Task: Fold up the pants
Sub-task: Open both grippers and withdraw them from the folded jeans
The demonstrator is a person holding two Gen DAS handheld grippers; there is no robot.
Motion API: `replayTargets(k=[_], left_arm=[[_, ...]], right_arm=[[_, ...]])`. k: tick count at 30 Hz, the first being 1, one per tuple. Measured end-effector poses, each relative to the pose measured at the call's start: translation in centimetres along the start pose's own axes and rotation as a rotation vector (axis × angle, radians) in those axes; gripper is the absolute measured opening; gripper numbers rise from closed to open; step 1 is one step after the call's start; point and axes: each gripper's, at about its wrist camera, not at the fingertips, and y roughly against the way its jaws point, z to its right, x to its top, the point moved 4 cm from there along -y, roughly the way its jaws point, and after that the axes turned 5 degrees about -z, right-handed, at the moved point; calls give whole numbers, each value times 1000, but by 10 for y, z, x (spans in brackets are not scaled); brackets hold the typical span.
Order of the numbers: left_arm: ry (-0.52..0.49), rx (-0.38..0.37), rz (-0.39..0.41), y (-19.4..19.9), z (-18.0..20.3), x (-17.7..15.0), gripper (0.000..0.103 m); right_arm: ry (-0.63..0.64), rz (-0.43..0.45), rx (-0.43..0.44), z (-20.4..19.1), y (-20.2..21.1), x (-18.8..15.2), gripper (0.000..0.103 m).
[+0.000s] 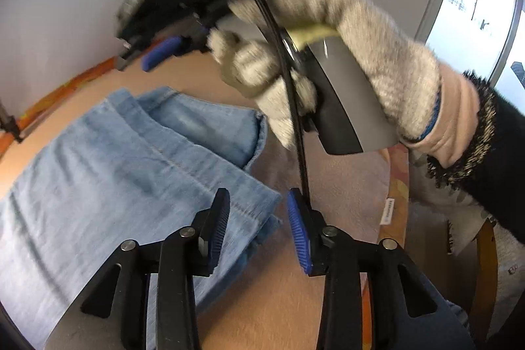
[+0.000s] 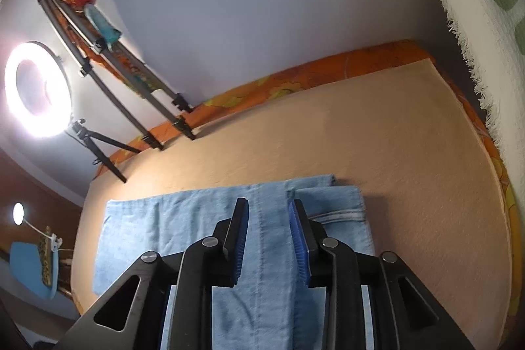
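The folded light-blue denim pants lie flat on the peach-coloured mat. The left gripper hangs partly open over their corner, holding nothing. Only its view shows the grey knitted glove gripping the other tool. The right gripper, partly open and empty, hovers above the pants; only its view shows the glowing white ring light and grey tripod.

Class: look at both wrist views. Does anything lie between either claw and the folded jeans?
Nothing visible does. The left claw hangs open above the jeans' edge, the right claw open directly over them.
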Motion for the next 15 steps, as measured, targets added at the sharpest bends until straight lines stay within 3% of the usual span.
replayTargets(k=[7, 15], left_arm=[[54, 134, 67, 73, -45, -17, 44], [240, 339, 69, 142, -119, -99, 48]], right_arm=[[23, 10, 21, -36, 9, -14, 34], [104, 1, 40, -100, 9, -30, 38]])
